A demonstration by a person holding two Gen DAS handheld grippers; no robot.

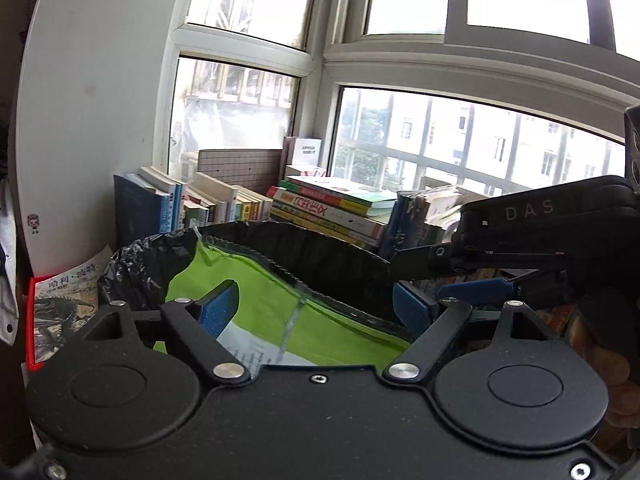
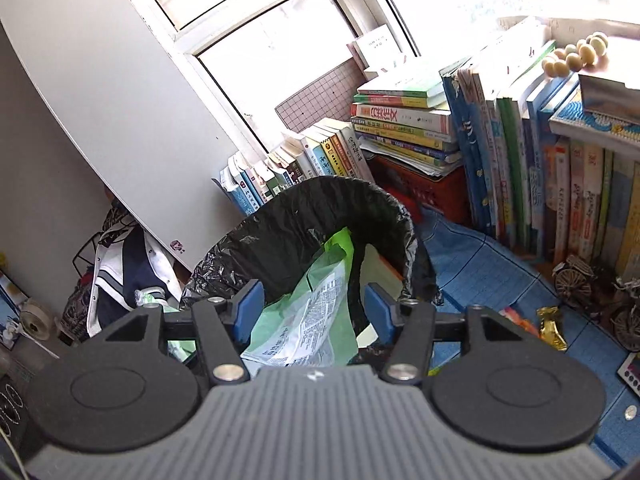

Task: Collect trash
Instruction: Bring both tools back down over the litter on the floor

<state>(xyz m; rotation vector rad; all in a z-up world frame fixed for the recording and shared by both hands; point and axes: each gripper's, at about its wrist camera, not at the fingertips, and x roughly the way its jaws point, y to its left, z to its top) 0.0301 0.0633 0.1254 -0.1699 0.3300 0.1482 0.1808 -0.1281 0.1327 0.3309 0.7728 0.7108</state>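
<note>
left gripper (image 1: 316, 306) jaws spread, empty | right gripper (image 2: 314, 306) jaws apart, empty | green plastic bag (image 2: 316, 300) centre frame, pokes above black-lined bin (image 2: 416, 240) rim | risk: springs out, snags pads

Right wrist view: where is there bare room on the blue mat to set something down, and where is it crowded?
Free: the blue mat between the lined trash bin and the row of upright books. Crowded: the near right, with a gold wrapper and model bicycles. The bin mouth is largely filled by a green bag.
</note>
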